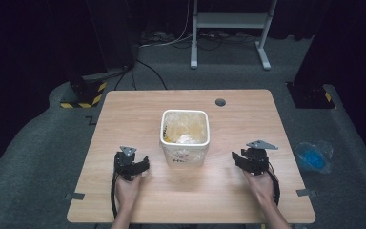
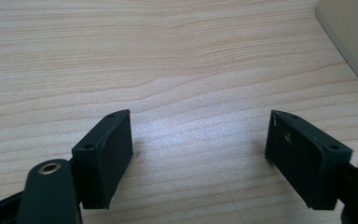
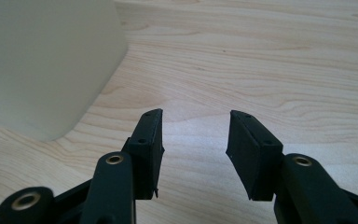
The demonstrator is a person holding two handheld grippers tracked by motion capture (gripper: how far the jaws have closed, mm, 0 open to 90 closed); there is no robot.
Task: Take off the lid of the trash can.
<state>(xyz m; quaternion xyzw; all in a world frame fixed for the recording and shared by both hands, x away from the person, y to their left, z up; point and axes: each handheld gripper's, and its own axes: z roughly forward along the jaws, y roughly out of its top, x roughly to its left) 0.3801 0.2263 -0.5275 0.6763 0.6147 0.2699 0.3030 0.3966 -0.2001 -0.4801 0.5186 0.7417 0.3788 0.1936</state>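
Mid-table stood the white bin (image 1: 185, 143) between my grippers | left gripper (image 1: 134, 166) spread wide, empty | right gripper (image 1: 249, 160) part-spread, empty | best squeezed level from both sides.

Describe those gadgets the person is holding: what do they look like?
Each hand grips a black claw: the left claw and right claw. Each has two flat, blocky black pads with brass-coloured rivets behind them, a grey three-cornered plate on top and a trailing black cable. Forearms are bare.
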